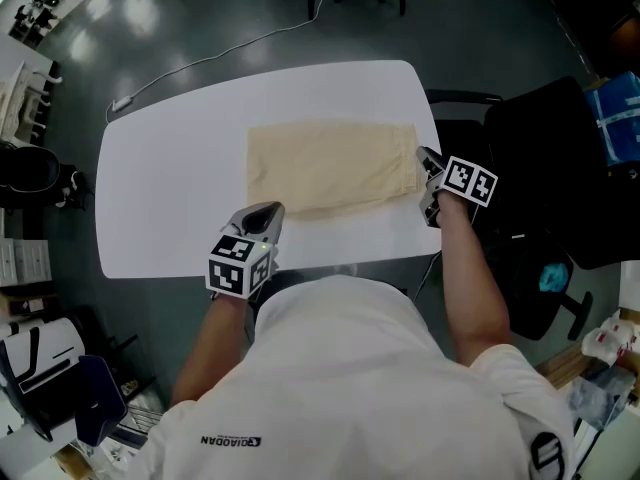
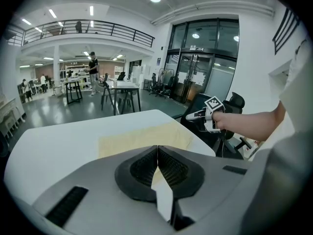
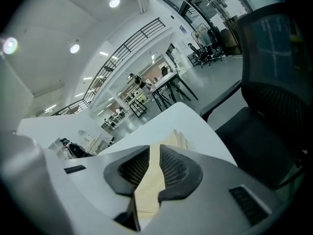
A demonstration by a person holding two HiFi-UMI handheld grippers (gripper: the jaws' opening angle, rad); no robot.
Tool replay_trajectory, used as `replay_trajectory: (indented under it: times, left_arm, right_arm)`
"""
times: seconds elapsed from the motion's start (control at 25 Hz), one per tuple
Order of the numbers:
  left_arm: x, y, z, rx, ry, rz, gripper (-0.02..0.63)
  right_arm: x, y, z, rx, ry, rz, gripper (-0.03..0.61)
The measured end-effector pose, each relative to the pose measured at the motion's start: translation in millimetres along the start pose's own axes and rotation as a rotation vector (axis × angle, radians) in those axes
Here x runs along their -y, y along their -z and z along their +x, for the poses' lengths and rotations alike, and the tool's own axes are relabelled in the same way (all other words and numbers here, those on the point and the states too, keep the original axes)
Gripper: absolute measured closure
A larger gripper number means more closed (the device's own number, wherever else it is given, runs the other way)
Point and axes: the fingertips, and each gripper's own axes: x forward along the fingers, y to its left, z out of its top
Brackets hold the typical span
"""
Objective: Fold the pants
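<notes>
My left claw is clenched, its two ribbed pads meeting tip to tip with nothing caught in them, and it sits over the near edge of the white table, just short of the near left corner of the pants. My right claw is released by only a narrow slit; beige cloth shows through that slit, but the pads do not look pressed on it, and the tips sit right at the right-hand end of the pants, where the layered edges stack up. From the left claw's own camera I can see the right claw off past the table's far right side, held out on my bare forearm. Each claw carries its marker cube, one behind the left and one behind the right. The pants lie flat as a neat beige rectangle, long side running left to right, on the middle and right part of the table, nearer the right edge than the left, with bare white top all around them. A black office chair stands just beside the table's right side, close to my right wrist. Beyond the far edge a pale cable trails across the dark shiny floor.
</notes>
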Motion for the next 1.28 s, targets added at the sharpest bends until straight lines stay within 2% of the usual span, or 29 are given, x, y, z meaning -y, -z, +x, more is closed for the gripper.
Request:
replay_trajectory:
  times: [0.76,1.08,1.28]
  left_arm:
    - [-98.9,22.5,-54.2,-0.013,0.009,-0.003,0.586]
    - [-138.1,43.9,-57.2,-0.025,0.011,-0.033,0.586]
    - [-163.1,54.8,-62.3,-0.019,0.004,-0.056,0.586]
  right_arm:
    - [-110.3,62.6,16.4,0.044,-0.010,0.008,0.520]
    - [-172.1,132.9,56.2,-0.110,-0.058,-0.068,0.522]
    - [-227.3,172.1,91.2,-0.226,-0.114,-0.176,0.521]
